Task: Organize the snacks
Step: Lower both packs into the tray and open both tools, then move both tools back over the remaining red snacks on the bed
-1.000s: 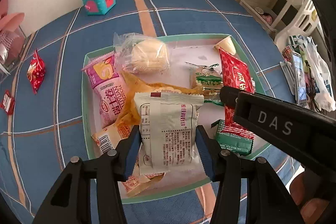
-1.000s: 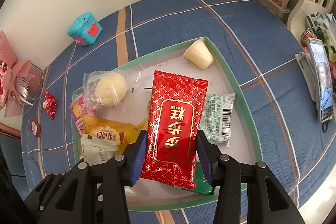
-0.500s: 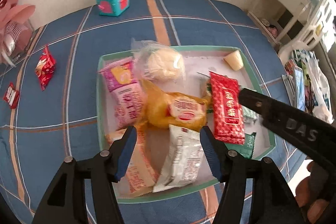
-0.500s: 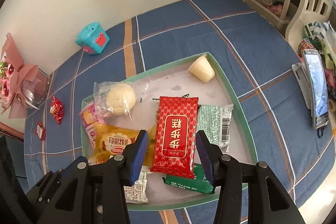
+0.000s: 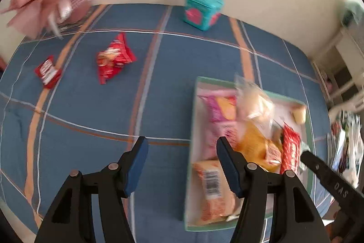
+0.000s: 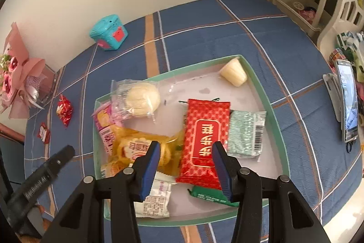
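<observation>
Two tools released, snacks gathered in the green tray

Since a second ago the left tool (image 5: pixel 182 163) has let go of the white printed packet (image 6: pixel 154 197), its jaws having just been opening, and now hangs with nothing between them over the blue plaid counter (image 5: pixel 113 111), the tray (image 5: pixel 190 152) at its 3 o'clock. The right tool (image 6: pixel 185 163) has likewise released the red packet (image 6: pixel 204 142), which now lies flat in the tray; its jaws stand apart above it, gripping nothing.

Left to right in the right wrist view: one pink bouquet (image 6: pixel 16 79) at 9 o'clock, two small red snack packets (image 6: pixel 64 109) (image 6: pixel 43 132) loose on the counter, one teal box (image 6: pixel 108 33) at 11 o'clock, then the tray, then one phone (image 6: pixel 347 101) at 3 o'clock. Inside the tray I count about nine snacks, among them one clear-wrapped bun (image 6: pixel 142 98), one yellow bag (image 6: pixel 141 149), one pale jelly cup (image 6: pixel 234 72).
</observation>
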The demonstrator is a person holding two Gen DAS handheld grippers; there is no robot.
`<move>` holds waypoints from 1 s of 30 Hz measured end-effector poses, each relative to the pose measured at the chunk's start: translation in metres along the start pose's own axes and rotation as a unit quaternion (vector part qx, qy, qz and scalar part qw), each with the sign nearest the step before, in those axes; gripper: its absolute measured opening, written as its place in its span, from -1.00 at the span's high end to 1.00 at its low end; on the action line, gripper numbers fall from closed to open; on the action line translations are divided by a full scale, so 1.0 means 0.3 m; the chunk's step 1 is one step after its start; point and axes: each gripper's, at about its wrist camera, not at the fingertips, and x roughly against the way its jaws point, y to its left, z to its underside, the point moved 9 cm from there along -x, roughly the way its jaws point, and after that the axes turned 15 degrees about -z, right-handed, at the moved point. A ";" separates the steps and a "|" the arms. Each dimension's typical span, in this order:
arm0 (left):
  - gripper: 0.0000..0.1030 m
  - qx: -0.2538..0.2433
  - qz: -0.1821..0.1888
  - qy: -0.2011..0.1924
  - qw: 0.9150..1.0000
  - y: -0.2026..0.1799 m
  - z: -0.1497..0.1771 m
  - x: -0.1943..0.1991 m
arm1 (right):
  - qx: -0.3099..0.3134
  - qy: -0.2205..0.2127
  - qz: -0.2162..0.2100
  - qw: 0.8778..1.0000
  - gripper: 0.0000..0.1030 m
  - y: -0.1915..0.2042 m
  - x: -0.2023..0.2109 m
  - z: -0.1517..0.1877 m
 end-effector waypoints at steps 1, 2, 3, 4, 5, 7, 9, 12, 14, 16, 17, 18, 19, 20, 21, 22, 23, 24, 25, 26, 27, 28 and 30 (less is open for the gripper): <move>-0.23 0.007 0.000 0.000 1.000 0.016 -0.004 -0.002 | 0.003 0.001 -0.001 1.000 0.02 0.011 -0.002 0.001; -0.23 0.012 0.000 0.001 1.000 0.032 -0.009 -0.004 | 0.005 0.001 -0.002 1.000 0.02 0.020 -0.004 0.001; -0.23 0.018 0.000 0.001 1.000 0.046 -0.014 -0.005 | 0.007 0.002 -0.003 1.000 0.02 0.028 -0.007 0.002; -0.23 0.024 0.000 0.002 1.000 0.057 -0.019 -0.007 | 0.009 0.003 -0.004 1.000 0.02 0.040 -0.010 0.004; -0.23 0.027 0.000 0.002 1.000 0.063 -0.020 -0.006 | 0.011 0.003 -0.004 1.000 0.02 0.046 -0.013 0.005; -0.23 0.032 0.000 0.003 0.999 0.074 -0.023 -0.009 | 0.015 0.004 -0.004 1.000 0.00 0.062 -0.017 0.008; -0.24 0.031 0.000 0.003 1.000 0.080 -0.024 -0.007 | 0.018 0.005 -0.001 1.000 -0.11 0.072 -0.020 0.011; -0.50 0.025 -0.006 0.000 1.000 0.072 -0.020 -0.005 | 0.025 0.009 0.006 1.000 -0.38 0.083 -0.031 0.013; -0.57 0.022 -0.012 -0.005 1.000 0.074 -0.023 -0.006 | 0.026 0.011 0.007 1.000 -0.48 0.087 -0.038 0.017; -0.64 0.019 -0.020 -0.010 1.000 0.078 -0.025 -0.008 | 0.029 0.012 0.009 0.999 -0.67 0.090 -0.044 0.017; -0.69 0.018 -0.025 -0.011 0.999 0.083 -0.026 -0.009 | 0.031 0.013 0.012 0.999 -0.73 0.091 -0.046 0.017; -0.71 0.016 -0.029 -0.013 0.999 0.087 -0.024 -0.010 | 0.033 0.012 0.013 0.999 -0.81 0.093 -0.047 0.018; -0.71 0.014 -0.035 -0.015 0.999 0.092 -0.024 -0.011 | 0.035 0.010 0.014 0.999 -0.89 0.096 -0.046 0.017; -0.71 0.014 -0.037 -0.016 0.999 0.095 -0.025 -0.013 | 0.037 0.009 0.014 0.999 -0.92 0.100 -0.046 0.017; -0.71 0.014 -0.039 -0.017 0.999 0.098 -0.026 -0.014 | 0.038 0.008 0.013 0.999 -0.98 0.102 -0.046 0.016; -0.72 0.015 -0.040 -0.018 0.999 0.101 -0.028 -0.015 | 0.040 0.006 0.013 0.999 -0.99 0.105 -0.045 0.015; -0.73 0.016 -0.041 -0.019 0.999 0.104 -0.029 -0.015 | 0.041 0.006 0.013 0.999 -0.99 0.107 -0.045 0.015; -0.79 0.016 -0.042 -0.020 0.999 0.106 -0.030 -0.015 | 0.042 0.005 0.013 0.999 -1.00 0.109 -0.046 0.015; -0.83 0.018 -0.043 -0.022 0.999 0.108 -0.032 -0.015 | 0.043 0.005 0.013 0.999 -1.00 0.111 -0.048 0.015; -0.88 0.019 -0.045 -0.024 0.999 0.111 -0.034 -0.014 | 0.043 0.005 0.014 0.999 -1.00 0.113 -0.050 0.014; -0.89 0.020 -0.046 -0.026 0.998 0.113 -0.035 -0.014 | 0.044 0.004 0.014 0.999 -1.00 0.115 -0.050 0.015; -0.90 0.021 -0.049 -0.028 0.998 0.117 -0.037 -0.014 | 0.046 0.002 0.014 0.999 -1.00 0.120 -0.052 0.015; -0.90 0.023 -0.050 -0.029 0.998 0.127 -0.041 -0.015 | 0.049 0.000 0.015 0.999 -1.00 0.132 -0.055 0.016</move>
